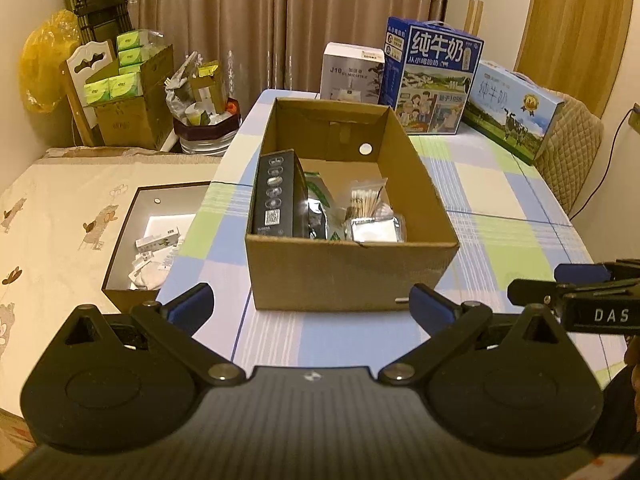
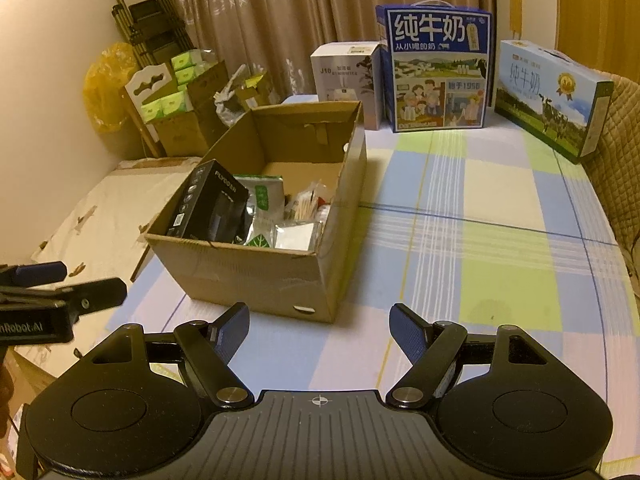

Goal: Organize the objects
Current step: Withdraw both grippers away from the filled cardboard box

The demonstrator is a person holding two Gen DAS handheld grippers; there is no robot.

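An open cardboard box [image 1: 352, 276] [image 2: 256, 276] stands on the checked tablecloth. Inside it a black product box [image 1: 276, 196] [image 2: 212, 204] stands on end at the left. Beside that lie a green-and-white pouch [image 1: 320, 204] [image 2: 262, 208], a bag of cotton swabs [image 1: 364, 200] [image 2: 308, 204] and a clear flat packet [image 1: 374, 230] [image 2: 296, 236]. My left gripper [image 1: 312, 304] hovers open in front of the box's near wall, holding nothing. My right gripper [image 2: 320, 328] is open and empty, near the box's right front corner.
Two blue milk cartons [image 1: 434, 80] [image 1: 516, 112] and a white appliance box [image 1: 352, 72] line the table's far edge. A dark tray [image 1: 148, 240] of small packets rests on the bed at the left. Boxes and a bin [image 1: 206, 124] crowd the far corner.
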